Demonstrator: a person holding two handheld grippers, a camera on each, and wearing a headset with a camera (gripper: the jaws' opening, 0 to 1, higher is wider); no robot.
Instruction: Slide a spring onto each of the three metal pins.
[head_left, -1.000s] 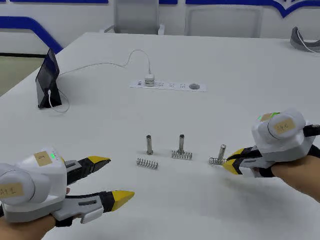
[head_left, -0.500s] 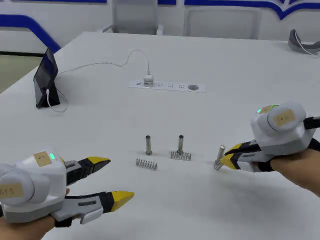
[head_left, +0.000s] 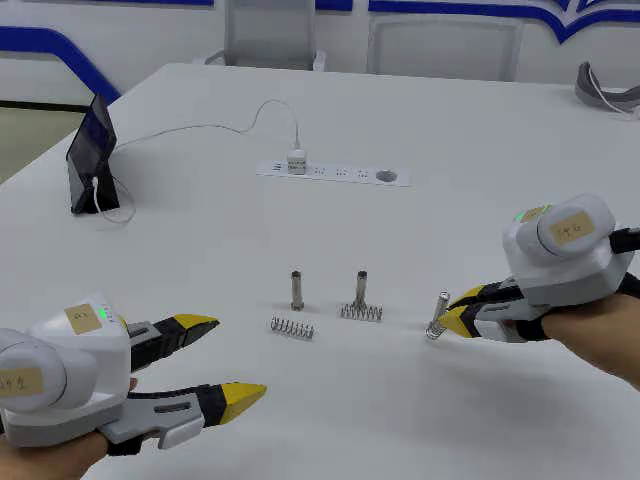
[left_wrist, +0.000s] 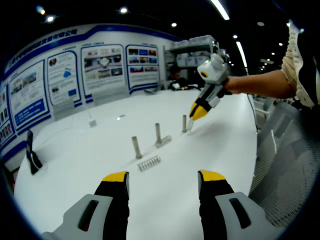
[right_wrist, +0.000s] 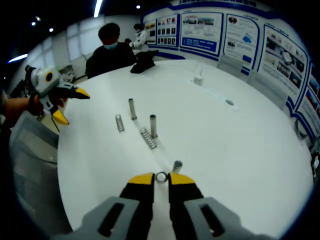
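The spring meant for the right-hand pin has come up off the table. A second ago it lay flat beside that pin, and now we see it pinched in the tips of the right gripper. In the right gripper view its open end sits just short of the pin. We judge the pick-up done and the threading about to start; no pin carries a spring yet. The right gripper reaches in low from the right of the middle pin, jaws closed on the spring. The left gripper hovers well to the left and nearer us, jaws spread, holding nothing. Left of the middle pin stands the left pin. One loose spring lies at the middle pin's foot, and a second loose spring lies just in front of the left pin.
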